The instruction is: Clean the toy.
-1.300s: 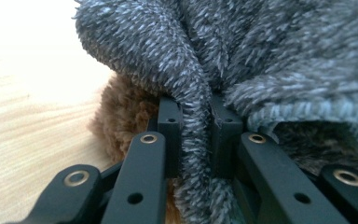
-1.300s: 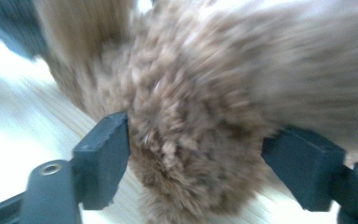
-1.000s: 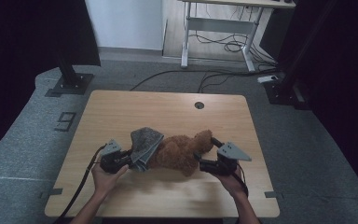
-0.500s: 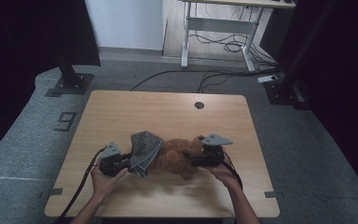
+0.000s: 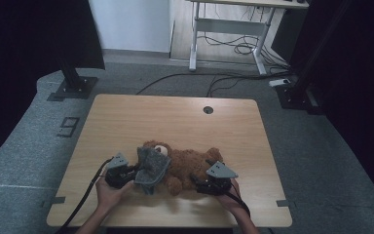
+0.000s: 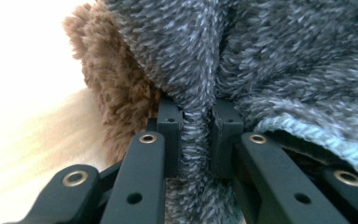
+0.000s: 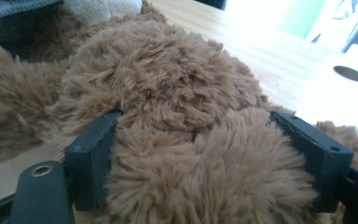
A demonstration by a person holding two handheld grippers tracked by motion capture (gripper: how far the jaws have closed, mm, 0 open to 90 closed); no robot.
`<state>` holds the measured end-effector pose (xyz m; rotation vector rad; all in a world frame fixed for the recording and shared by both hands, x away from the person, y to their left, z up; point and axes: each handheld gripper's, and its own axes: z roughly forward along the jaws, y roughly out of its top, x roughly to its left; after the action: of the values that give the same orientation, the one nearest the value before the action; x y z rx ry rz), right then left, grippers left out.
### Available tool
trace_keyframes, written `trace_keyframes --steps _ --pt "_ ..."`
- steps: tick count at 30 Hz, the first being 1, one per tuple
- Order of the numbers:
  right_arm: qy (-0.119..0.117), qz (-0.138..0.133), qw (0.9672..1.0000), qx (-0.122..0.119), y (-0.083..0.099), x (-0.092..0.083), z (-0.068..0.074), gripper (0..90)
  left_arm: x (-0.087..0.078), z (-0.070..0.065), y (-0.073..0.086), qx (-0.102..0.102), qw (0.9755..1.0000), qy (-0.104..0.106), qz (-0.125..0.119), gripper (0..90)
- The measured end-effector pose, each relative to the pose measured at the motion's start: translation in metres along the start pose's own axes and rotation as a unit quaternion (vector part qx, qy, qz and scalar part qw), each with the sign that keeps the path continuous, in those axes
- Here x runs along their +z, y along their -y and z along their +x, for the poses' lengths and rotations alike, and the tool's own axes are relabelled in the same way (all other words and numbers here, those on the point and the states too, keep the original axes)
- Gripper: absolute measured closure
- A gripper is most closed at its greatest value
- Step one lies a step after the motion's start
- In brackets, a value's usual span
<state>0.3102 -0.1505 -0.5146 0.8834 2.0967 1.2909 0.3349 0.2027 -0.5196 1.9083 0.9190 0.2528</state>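
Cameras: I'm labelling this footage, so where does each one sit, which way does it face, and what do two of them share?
High view: above the person's side, looking forward and down at the wooden table; forearms and both claws show.
Left gripper view: on the left claw, looking along jaws pinching the grey knitted garment.
Right gripper view: on the right claw, its jaws either side of the teddy bear.
All share the bear.
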Motion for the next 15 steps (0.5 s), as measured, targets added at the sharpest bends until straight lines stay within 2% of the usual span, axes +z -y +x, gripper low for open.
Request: trace_keyframes --steps 2,3,6,8,9,12,15 --pt "0.01 -0.006 0.9999 -0.001 -0.003 0.01 -0.009 21.6 0.007 0.005 -0.007 -0.004 1.0 -0.005 0.001 77.4" --pt "0.01 -0.006 0.9999 -0.001 -0.003 0.01 -0.009 21.6 0.007 0.005 -0.007 -0.004 1.0 -0.005 0.001 77.4" --pt "0.035 -0.017 0.999 -0.023 -0.004 0.021 -0.016 22.2 0.018 0.009 -0.014 -0.008 0.9999 -0.013 0.004 77.5" --pt "0.048 -0.027 0.9983 -0.019 -0.005 0.031 -0.026 22.3 0.024 0.011 -0.019 -0.01 0.9998 -0.017 0.005 77.5" --pt "0.048 -0.027 0.9983 -0.019 -0.005 0.031 -0.026 22.3 0.027 0.013 -0.021 -0.011 0.9998 -0.018 0.006 77.5" --pt "0.046 -0.033 0.9984 0.007 -0.002 0.031 -0.029 22.8 0.029 0.014 -0.022 -0.012 0.9997 -0.019 0.009 77.4" --pt "0.041 -0.033 0.9986 0.002 0.0 0.025 -0.024 22.9 0.025 0.013 -0.02 -0.007 0.9996 -0.015 0.021 77.2"
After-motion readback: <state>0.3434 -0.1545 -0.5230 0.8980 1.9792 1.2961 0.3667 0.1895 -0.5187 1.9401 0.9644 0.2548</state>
